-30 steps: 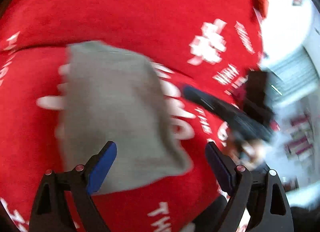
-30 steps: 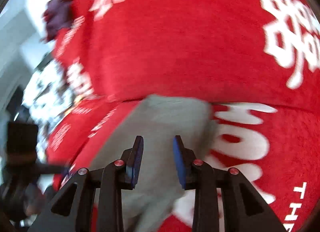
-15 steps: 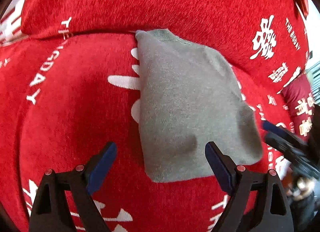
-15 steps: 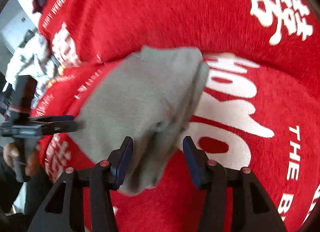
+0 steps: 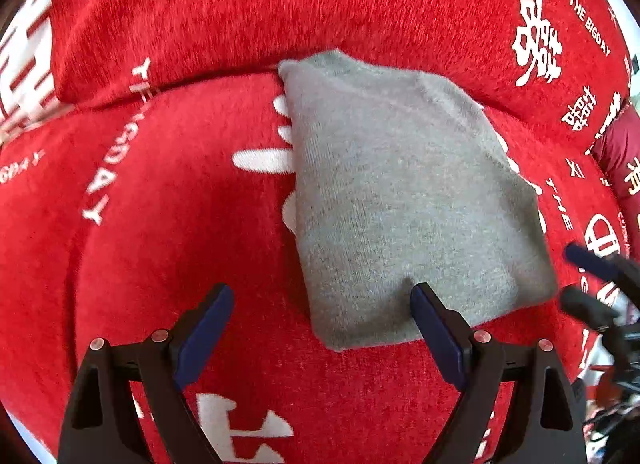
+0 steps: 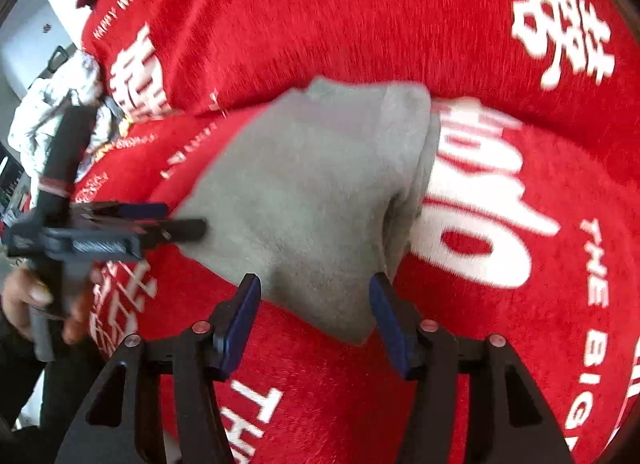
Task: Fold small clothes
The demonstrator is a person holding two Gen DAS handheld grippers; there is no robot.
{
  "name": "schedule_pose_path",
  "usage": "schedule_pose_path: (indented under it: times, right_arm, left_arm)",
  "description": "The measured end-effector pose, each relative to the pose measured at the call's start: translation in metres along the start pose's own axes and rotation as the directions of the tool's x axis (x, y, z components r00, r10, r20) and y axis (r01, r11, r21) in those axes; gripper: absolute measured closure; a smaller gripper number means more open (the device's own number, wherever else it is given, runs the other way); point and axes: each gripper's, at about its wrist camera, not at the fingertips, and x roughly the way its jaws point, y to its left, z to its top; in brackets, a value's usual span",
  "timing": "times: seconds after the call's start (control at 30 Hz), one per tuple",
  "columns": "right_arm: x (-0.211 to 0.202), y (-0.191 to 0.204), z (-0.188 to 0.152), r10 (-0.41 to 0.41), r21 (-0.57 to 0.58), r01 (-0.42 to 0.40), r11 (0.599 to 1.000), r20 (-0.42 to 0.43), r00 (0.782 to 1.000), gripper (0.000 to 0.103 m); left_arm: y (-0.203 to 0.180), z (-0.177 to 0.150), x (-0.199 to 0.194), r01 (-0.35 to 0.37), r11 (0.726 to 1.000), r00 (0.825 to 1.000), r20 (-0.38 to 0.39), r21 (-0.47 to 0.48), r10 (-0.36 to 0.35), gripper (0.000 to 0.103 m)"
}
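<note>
One folded grey garment (image 5: 404, 200) on a red printed blanket (image 5: 168, 232), two hand-held grippers over it.

The left hand-held gripper (image 5: 320, 316) tilts steeply down, jaws spread wide, one finger at the garment's near edge. The right hand-held gripper (image 6: 314, 316) is opening, its pads clear of the garment's near corner between them. Open blanket lies all round; the blanket's own edges are hard to place.
</note>
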Motion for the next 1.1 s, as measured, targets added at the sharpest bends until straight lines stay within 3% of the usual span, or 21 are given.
schedule_pose_path:
  times: [0.1, 0.37, 0.73, 0.93, 1.1]
  right_arm:
    - [-0.008, 0.015, 0.013, -0.03, -0.044, 0.032, 0.999, 0.039, 0.999, 0.039]
    - [0.011, 0.027, 0.024, -0.049, -0.061, 0.049, 0.997, 0.005, 0.999, 0.039]
    - [0.033, 0.031, 0.02, -0.023, -0.047, 0.022, 0.999, -0.018, 1.0, 0.039]
    - [0.064, 0.004, 0.009, -0.055, 0.012, 0.057, 0.998, -0.108, 0.993, 0.037]
    - [0.029, -0.002, 0.024, -0.014, 0.021, 0.014, 1.0, 0.0, 1.0, 0.037]
  left_arm:
    - [0.0, 0.004, -0.007, -0.025, 1.0, 0.999, 0.036, -0.002, 0.026, 0.013]
    - [0.005, 0.005, -0.018, -0.067, 0.997, 0.99, 0.122, -0.026, 0.07, 0.013]
    - [0.006, 0.007, -0.01, -0.08, 0.996, 0.991, 0.107, -0.028, 0.082, 0.013]
    - [0.007, 0.009, 0.002, -0.077, 0.997, 0.995, 0.063, -0.015, 0.078, 0.013]
    - [0.019, 0.031, -0.001, -0.007, 0.999, 0.998, 0.065, -0.052, 0.01, 0.013]
